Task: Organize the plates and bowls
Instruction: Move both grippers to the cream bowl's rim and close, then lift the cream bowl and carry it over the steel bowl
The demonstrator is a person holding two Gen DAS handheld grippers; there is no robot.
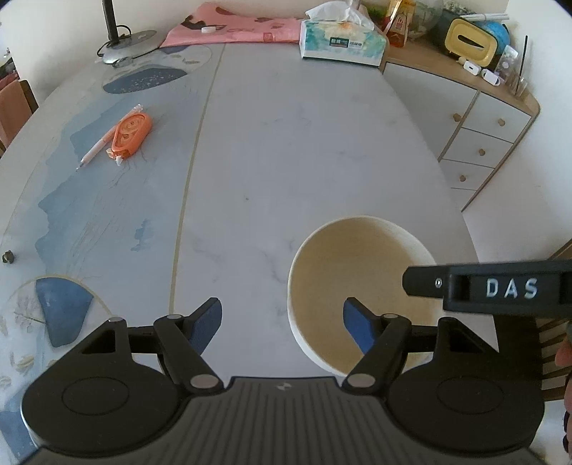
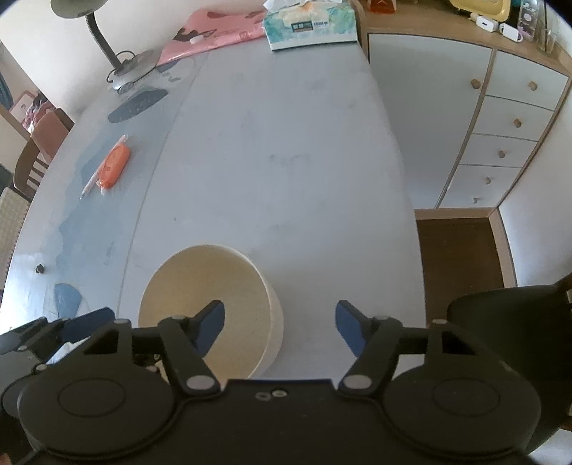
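— Where was the bowl [image 1: 357, 286]?

— It stood upright on the table [image 1: 286, 143], near the front edge. It was cream inside, with pale outer walls.

— And the left gripper [image 1: 282, 322]?

— Its jaws stood apart and held nothing. One blue pad [image 1: 359, 329] hung over the bowl's near wall, the other over bare tabletop, so the rim lay between them. I could not tell whether the pad touched the rim.

— The right gripper [image 2: 280, 327]?

— Also apart and empty. Its left pad [image 2: 211, 329] hung over the bowl's inside, its right pad over the table beside the bowl, so that wall lay between them.

— Anything else on the table?

— An orange tape dispenser [image 1: 130, 134] with a pen [image 1: 96, 148] just beside it lay well away to the left. A tissue box [image 1: 341, 41], a pink cloth [image 1: 236, 28] and a lamp [image 1: 114, 32] sat at the far end.
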